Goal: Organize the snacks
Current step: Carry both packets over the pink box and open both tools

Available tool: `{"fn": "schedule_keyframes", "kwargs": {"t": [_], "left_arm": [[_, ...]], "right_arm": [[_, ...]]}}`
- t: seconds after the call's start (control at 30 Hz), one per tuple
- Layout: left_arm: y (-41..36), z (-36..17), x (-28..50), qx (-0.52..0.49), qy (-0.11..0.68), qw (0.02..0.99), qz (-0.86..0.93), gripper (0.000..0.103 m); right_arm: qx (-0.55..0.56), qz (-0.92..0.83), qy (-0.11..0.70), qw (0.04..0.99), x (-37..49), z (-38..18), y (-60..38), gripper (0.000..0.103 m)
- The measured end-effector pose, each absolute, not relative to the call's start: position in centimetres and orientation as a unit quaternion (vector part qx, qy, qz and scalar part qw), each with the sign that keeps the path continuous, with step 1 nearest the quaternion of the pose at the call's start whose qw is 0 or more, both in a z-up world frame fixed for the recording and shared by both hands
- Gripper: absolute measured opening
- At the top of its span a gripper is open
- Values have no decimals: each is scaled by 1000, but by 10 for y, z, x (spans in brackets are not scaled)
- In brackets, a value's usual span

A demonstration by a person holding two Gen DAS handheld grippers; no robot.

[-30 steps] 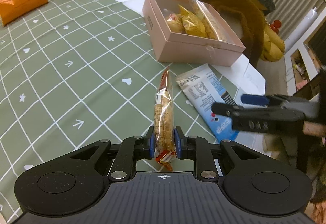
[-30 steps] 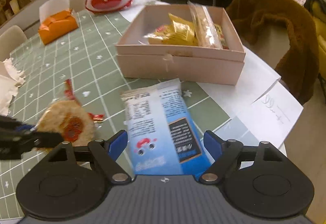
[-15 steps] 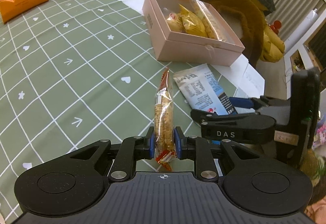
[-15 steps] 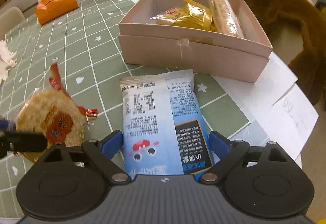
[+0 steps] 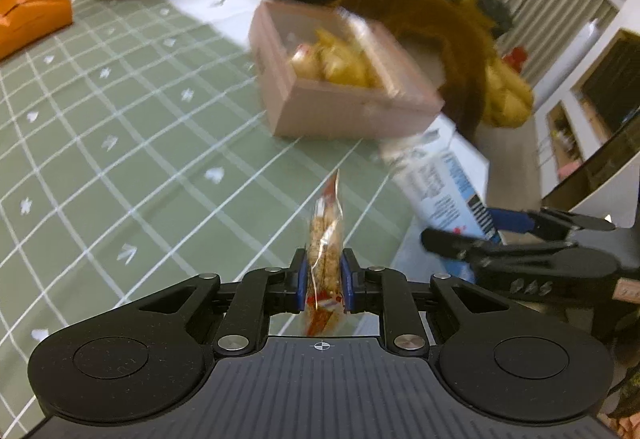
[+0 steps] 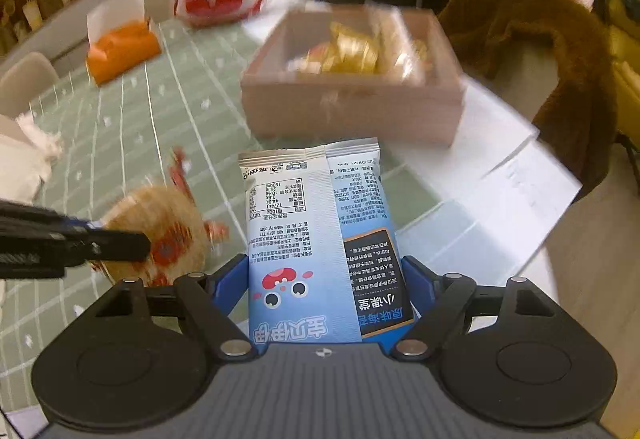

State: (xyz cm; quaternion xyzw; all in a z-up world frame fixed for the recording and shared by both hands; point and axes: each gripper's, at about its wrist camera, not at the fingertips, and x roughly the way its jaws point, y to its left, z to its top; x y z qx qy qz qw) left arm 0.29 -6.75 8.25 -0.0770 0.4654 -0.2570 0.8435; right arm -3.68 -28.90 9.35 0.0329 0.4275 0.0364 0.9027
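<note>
Green checked tablecloth (image 5: 120, 143): left gripper (image 5: 324, 279) clamped on rice cracker (image 5: 326, 239), right gripper (image 6: 326, 279), just closing, around blue packet (image 6: 320, 223). Carry level; release inside pink box (image 6: 352, 111).

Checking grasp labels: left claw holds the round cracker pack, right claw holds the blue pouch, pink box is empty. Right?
Not quite: the pink box is not empty. The right wrist view shows yellow-wrapped snacks inside it. The rest stands: left claw grips the round cracker pack, right claw holds the blue pouch.
</note>
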Motion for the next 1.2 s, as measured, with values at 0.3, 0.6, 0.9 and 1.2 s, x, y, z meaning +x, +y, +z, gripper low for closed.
{"fn": "schedule_keyframes", "kwargs": {"t": [0.3, 0.6, 0.9, 1.2], "left_arm": [[-84, 194, 47, -95, 334, 884, -313, 21], [-97, 168, 177, -229, 364, 852, -298, 28], [-71, 93, 172, -175, 406, 878, -185, 28], [-63, 100, 144, -82, 409, 894, -162, 28]], "right_arm": [[39, 19, 264, 964, -9, 243, -338, 81], [27, -26, 257, 966, 51, 277, -364, 81], [43, -17, 334, 941, 115, 207, -340, 81], [103, -31, 421, 901, 203, 123, -297, 86]]}}
